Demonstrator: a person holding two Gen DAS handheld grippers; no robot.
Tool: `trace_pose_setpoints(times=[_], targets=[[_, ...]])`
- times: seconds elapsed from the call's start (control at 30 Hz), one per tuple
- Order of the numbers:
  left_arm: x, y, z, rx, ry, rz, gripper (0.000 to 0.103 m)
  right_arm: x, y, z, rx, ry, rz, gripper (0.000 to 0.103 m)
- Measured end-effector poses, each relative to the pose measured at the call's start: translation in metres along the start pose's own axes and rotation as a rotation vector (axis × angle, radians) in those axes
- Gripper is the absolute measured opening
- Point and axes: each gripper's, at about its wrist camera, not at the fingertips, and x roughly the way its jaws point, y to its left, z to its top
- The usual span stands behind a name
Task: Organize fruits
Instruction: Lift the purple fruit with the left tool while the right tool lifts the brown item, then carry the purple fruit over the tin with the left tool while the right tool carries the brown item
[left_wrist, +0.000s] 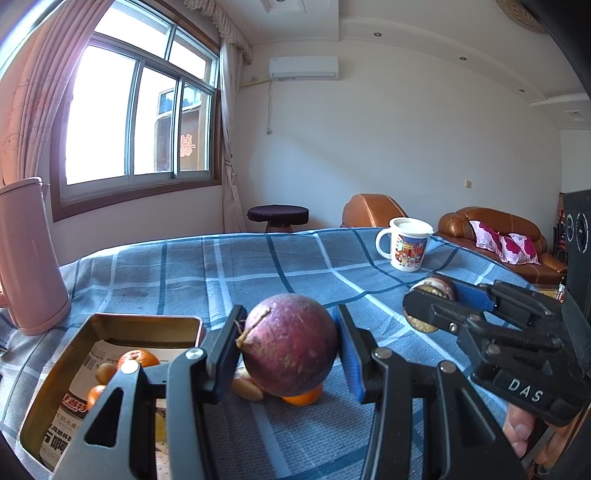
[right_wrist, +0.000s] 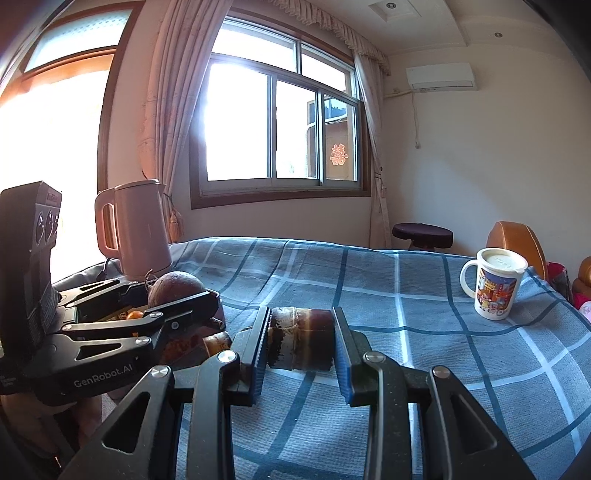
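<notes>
Left wrist view
- Left gripper (left_wrist: 290, 345): clenched on a round purple fruit (left_wrist: 290, 343), both pads pressed against its sides; fruit held clear of the cloth.
- Tin tray (left_wrist: 55, 398): lower left on the blue checked tablecloth (left_wrist: 258, 266), lined with printed paper; tangerines (left_wrist: 137, 359) lie inside.
- Loose fruit: one orange tangerine (left_wrist: 303, 398) and a pale piece of fruit (left_wrist: 246, 387) on the cloth below the held fruit, just beside the tray.
- Right gripper (left_wrist: 430, 304): seen at the right, closed on a short piece of sugarcane (left_wrist: 437, 290).
- Surroundings: pink kettle (left_wrist: 27, 254) at far left; lidded cartoon mug (left_wrist: 406, 243) near the far table edge.

Right wrist view
- Right gripper (right_wrist: 300, 339): grasping the sugarcane piece (right_wrist: 301, 338) crosswise, cut ends against the pads, above the tablecloth (right_wrist: 406, 295).
- Left gripper (right_wrist: 184, 295): at left, holding the purple fruit (right_wrist: 175, 286); a tangerine (right_wrist: 133, 314) shows beneath it.
- Surroundings: kettle (right_wrist: 136, 229) behind the left gripper; mug (right_wrist: 495, 286) at right, well apart from both grippers.
</notes>
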Motion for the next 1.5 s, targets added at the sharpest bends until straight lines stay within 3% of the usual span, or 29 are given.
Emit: trace_pose_setpoints(times=[1.5], targets=[[-0.031,0.087,-0.012,-0.102,0.018,0.147,0.049,0.044,0.089,0.01,-0.137,0.058,0.15,0.033]])
